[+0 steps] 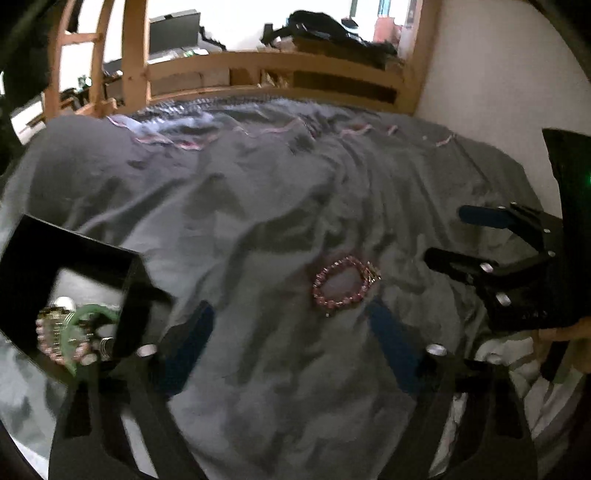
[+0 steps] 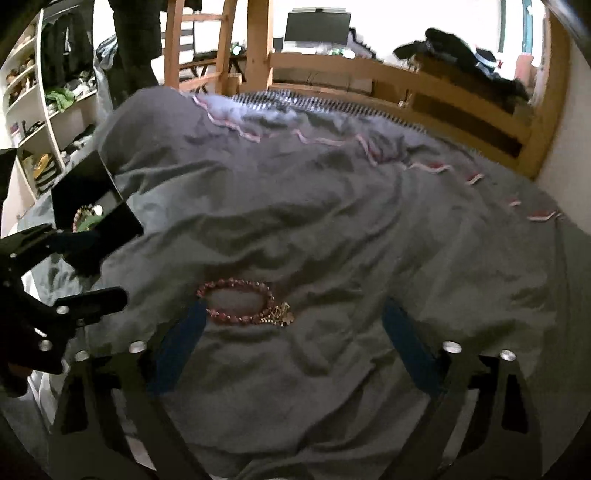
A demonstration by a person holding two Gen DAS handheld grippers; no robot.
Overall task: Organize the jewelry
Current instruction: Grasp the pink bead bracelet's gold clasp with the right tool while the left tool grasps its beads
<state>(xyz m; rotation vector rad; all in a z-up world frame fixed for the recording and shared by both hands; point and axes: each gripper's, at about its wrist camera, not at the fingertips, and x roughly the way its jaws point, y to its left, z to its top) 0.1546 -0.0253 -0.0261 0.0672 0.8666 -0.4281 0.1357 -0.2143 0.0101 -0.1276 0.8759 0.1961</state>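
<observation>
A pink beaded bracelet (image 1: 343, 286) with a gold charm lies on the grey bedspread (image 1: 258, 221). It also shows in the right wrist view (image 2: 240, 301), just ahead of my right gripper (image 2: 295, 317), which is open and empty. My left gripper (image 1: 291, 317) is open and empty, with the bracelet near its right fingertip. A black open box (image 1: 74, 273) at the left holds a pink bead bracelet, a green bangle (image 1: 88, 314) and other pieces; it also shows in the right wrist view (image 2: 96, 199). Each gripper appears in the other's view: right (image 1: 458, 236), left (image 2: 99, 266).
A wooden bed frame (image 1: 277, 70) runs along the far end of the bed. A white wall (image 1: 498, 74) is at the right. White shelves (image 2: 40, 110) with clutter stand at the left. A monitor (image 2: 317, 26) stands on a desk beyond the bed.
</observation>
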